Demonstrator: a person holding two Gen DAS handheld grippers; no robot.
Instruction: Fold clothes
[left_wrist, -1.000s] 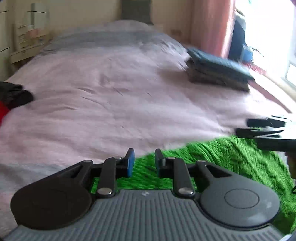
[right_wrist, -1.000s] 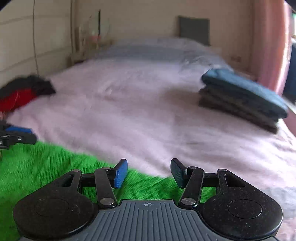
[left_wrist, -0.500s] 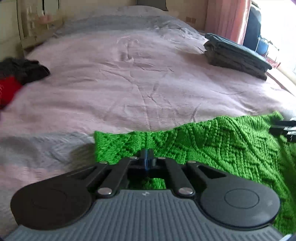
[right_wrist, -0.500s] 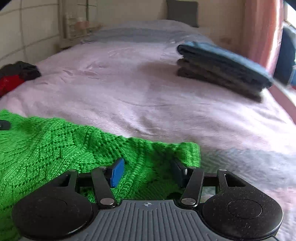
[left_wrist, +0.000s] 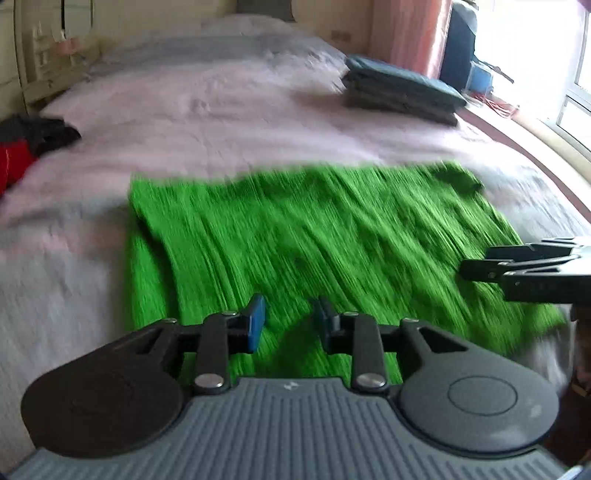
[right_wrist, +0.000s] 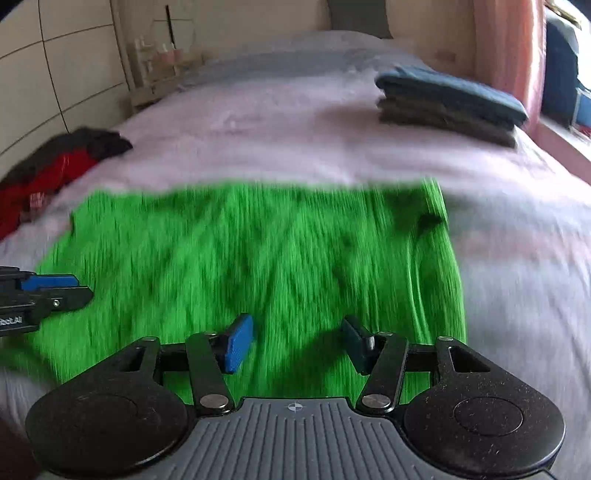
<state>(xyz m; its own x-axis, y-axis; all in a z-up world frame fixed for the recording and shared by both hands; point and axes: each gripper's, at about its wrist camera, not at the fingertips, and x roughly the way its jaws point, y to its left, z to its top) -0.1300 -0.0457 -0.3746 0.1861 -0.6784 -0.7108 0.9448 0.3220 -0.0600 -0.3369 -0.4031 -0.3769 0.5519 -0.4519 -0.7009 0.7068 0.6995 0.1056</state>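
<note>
Grippers first: my left gripper (left_wrist: 288, 317) and right gripper (right_wrist: 295, 341) both hang released, jaws apart, over the near edge of the green knitted sweater (left_wrist: 314, 236), gripping nothing. That sweater lies flat on the bed (left_wrist: 221, 110); beyond it sit folded dark clothes (right_wrist: 450, 103), with a red-and-black heap (right_wrist: 51, 166) off to its left.

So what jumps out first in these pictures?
A bright green knitted garment lies spread flat on the near part of the pale pink bed, with both grippers' jaws open above it. A stack of folded dark clothes sits far right, and a red-and-black heap far left.
</note>
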